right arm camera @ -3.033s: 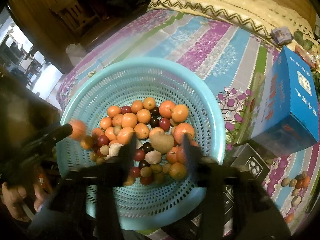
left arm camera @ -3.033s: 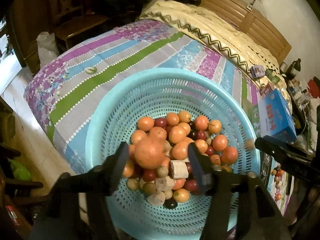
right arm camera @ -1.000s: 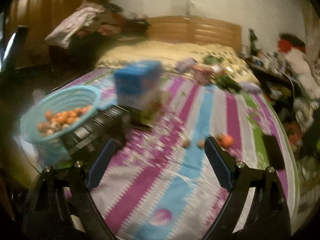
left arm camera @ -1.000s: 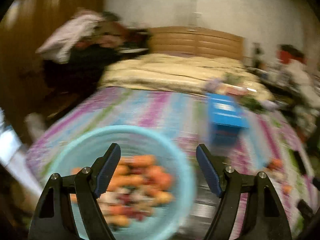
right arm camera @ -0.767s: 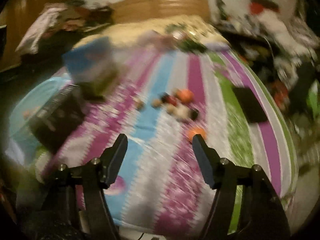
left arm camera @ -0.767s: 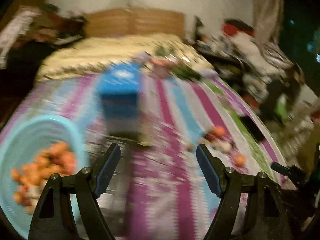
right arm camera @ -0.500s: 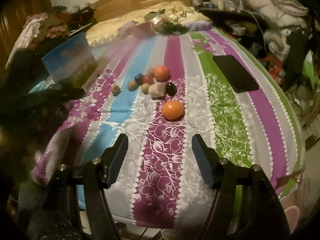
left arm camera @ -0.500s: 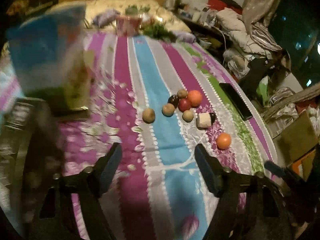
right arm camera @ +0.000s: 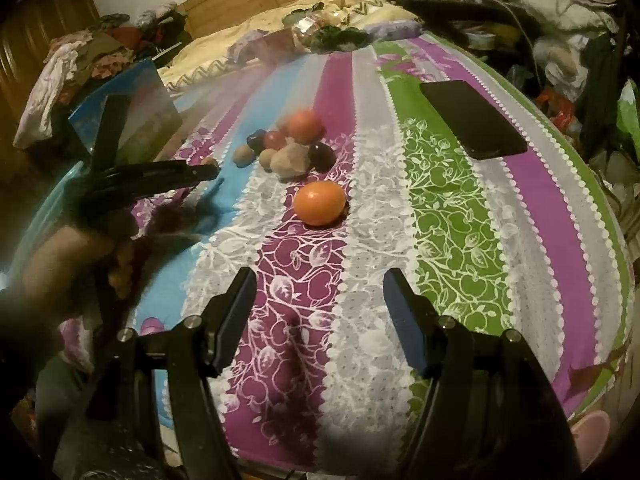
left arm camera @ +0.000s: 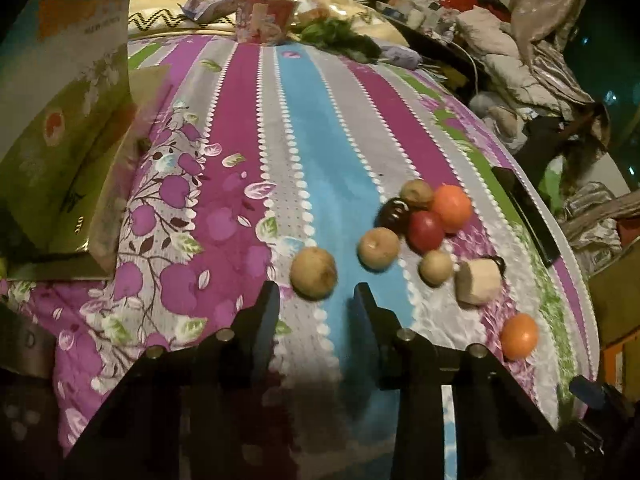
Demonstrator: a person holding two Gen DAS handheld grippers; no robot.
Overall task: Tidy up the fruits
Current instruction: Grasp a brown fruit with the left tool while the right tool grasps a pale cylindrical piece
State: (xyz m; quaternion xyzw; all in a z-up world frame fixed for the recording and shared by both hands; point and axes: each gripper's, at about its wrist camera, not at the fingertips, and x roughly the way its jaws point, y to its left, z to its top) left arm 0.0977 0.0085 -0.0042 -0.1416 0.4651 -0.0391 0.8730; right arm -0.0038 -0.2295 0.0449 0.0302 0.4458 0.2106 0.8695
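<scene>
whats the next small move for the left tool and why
Probably ease the left tool forward and down around the brown fruit. Its jaws are closing with nothing between them yet, and that fruit lies apart from the cluster, just beyond the tips.

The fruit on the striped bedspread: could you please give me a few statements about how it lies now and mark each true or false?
1. A lone orange lies apart from the cluster of fruit. True.
2. The right tongs grip the lone orange. False: they stand open short of it, with nothing between them.
3. A black phone lies on the bedspread. True.
4. A brown fruit lies just ahead of the left tongs. True; the tongs are closing, nothing between them yet.
5. The cluster sits in a basket. False: it lies on the bedspread.
</scene>
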